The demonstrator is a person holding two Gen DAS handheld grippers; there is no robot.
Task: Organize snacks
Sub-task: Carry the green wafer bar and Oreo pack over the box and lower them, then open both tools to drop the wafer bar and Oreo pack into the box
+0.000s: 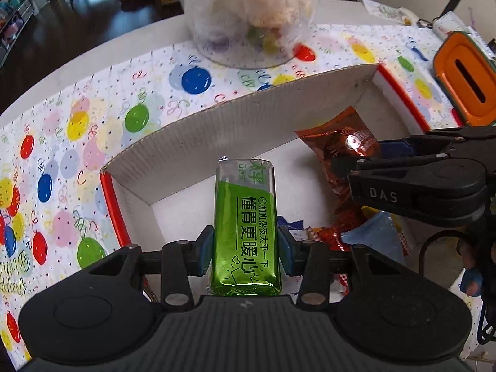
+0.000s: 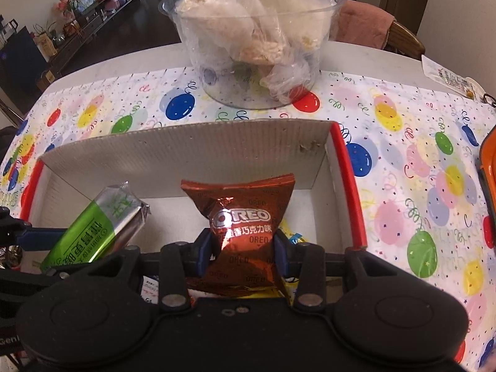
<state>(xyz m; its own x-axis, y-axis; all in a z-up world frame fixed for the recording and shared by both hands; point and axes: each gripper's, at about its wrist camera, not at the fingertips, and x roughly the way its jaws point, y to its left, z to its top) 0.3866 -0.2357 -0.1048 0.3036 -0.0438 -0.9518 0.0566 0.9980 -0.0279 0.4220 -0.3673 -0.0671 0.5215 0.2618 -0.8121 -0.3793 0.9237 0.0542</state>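
Observation:
My left gripper (image 1: 245,252) is shut on a green foil snack bar (image 1: 245,226), which points away from me over the white cardboard box with red edges (image 1: 192,142). The right gripper (image 2: 243,249) is shut on a brown Oreo packet (image 2: 241,217) above the same box (image 2: 186,145). In the right wrist view the green bar (image 2: 96,229) appears at the left, held in the other tool. From the left wrist view, the right gripper (image 1: 344,161) enters from the right with the Oreo packet (image 1: 341,145). Other wrapped snacks (image 1: 369,235) lie in the box's near part.
A clear plastic bowl (image 2: 257,40) stuffed with bagged snacks stands beyond the box on the balloon-print tablecloth (image 2: 403,155). An orange container (image 1: 465,83) sits at the right. A chair with a pink cloth (image 2: 365,21) is behind the table.

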